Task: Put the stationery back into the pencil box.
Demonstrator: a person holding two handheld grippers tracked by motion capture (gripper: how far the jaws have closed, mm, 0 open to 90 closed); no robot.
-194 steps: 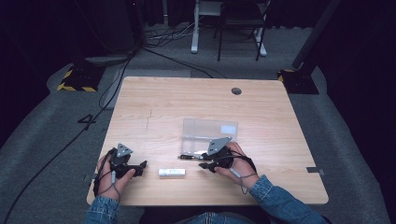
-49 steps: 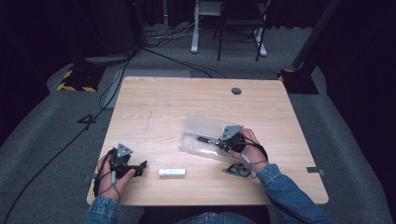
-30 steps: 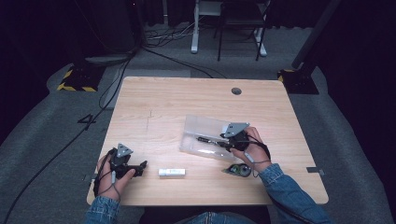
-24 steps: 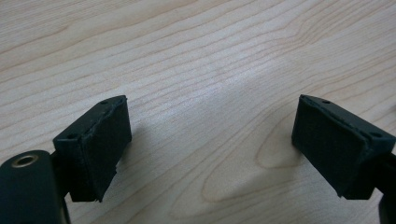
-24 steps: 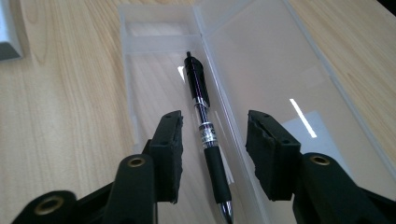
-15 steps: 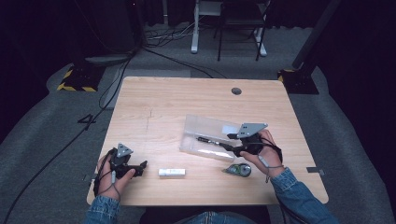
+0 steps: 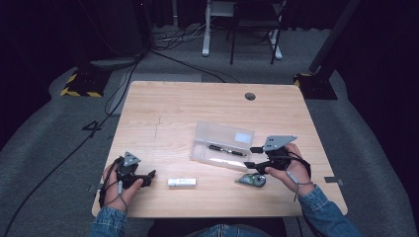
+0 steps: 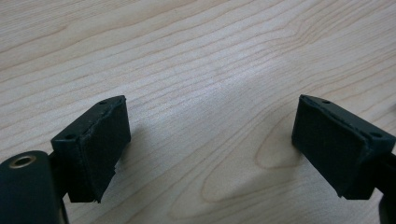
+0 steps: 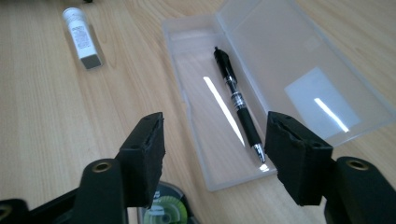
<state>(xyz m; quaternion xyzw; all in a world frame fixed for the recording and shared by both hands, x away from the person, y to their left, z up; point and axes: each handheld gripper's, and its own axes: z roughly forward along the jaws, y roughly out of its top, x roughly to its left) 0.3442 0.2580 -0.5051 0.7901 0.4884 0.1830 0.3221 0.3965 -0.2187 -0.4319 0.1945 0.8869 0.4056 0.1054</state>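
An open clear plastic case point(image 7: 225, 134) lies mid-table with a black pen point(image 7: 226, 149) in its tray. My right gripper point(image 7: 249, 157) hovers just right of the case, its jaws pointing left at it. They have just been opening and stand open with nothing between them. In the right gripper view the pen point(image 9: 237, 103) lies in the case point(image 9: 280, 51) beyond my right gripper point(image 9: 210, 135). My left gripper point(image 7: 147, 177) rests at the front left, and in its own view my left gripper point(image 8: 208, 135) is open over bare wood.
A white capped tube point(image 7: 181, 182) lies near the front edge between my hands, and it is at the top left as the white tube point(image 9: 82, 39). A green correction tape roller point(image 7: 252, 180) sits under my right gripper. The wooden table point(image 7: 197, 103) ends close to both hands.
My right gripper has drawn back to the right from over the case and its jaws have spread, leaving the pen in the tray. The left hand has stayed put.
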